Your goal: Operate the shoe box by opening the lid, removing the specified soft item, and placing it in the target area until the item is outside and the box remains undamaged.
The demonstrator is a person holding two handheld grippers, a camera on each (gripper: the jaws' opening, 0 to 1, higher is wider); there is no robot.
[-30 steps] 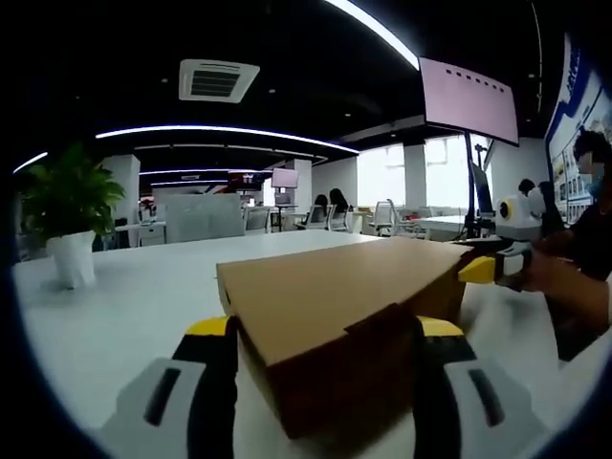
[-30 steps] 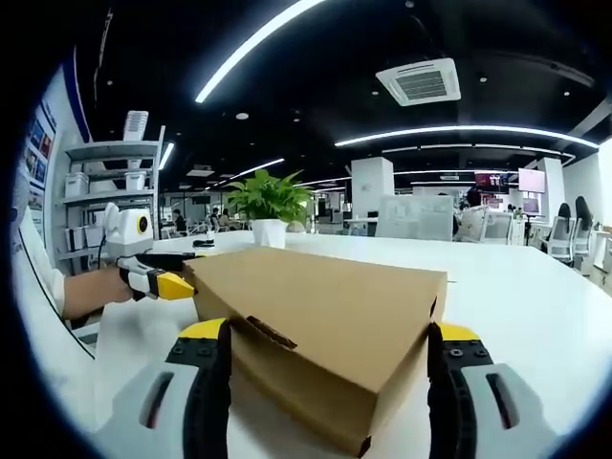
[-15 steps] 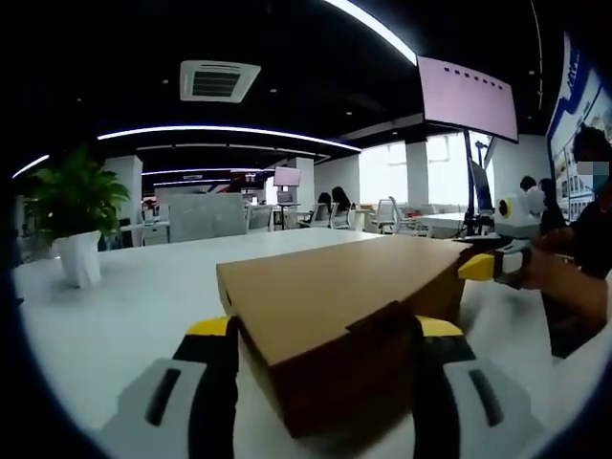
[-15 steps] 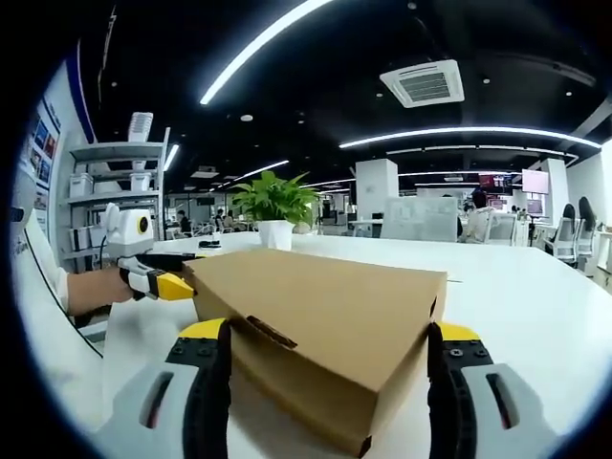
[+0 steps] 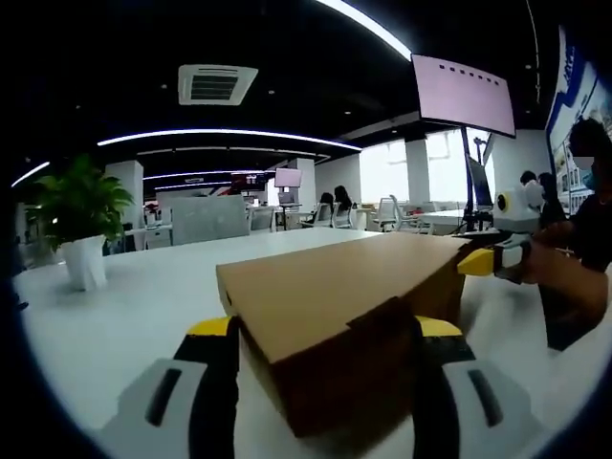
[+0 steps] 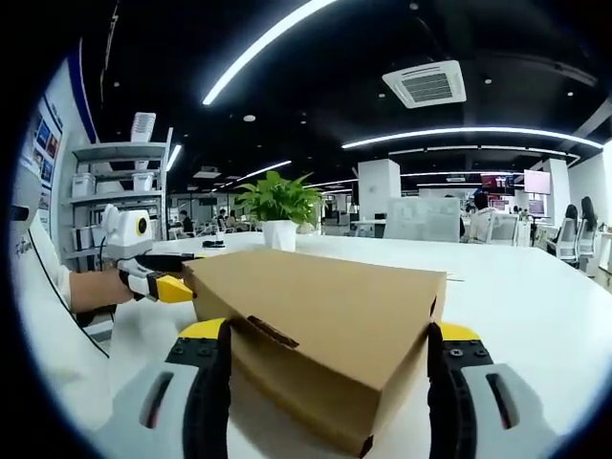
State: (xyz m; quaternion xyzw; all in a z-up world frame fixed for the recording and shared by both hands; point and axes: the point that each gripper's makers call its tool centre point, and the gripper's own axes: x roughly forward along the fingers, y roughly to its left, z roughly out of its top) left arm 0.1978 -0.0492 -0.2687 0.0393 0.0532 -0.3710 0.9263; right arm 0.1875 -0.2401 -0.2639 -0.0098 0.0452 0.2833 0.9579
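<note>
Still nothing has shifted: in the left gripper view, the left gripper spreads wide around one corner of the closed shoe box on the white table, exactly as before. Likewise, in the right gripper view, the right gripper straddles the opposite corner, unclenched; the lid remains unopened.

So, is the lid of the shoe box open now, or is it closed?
Closed. The shoe box has its lid lying flat on the body in both views, its front tab down. Nothing inside shows.
</note>
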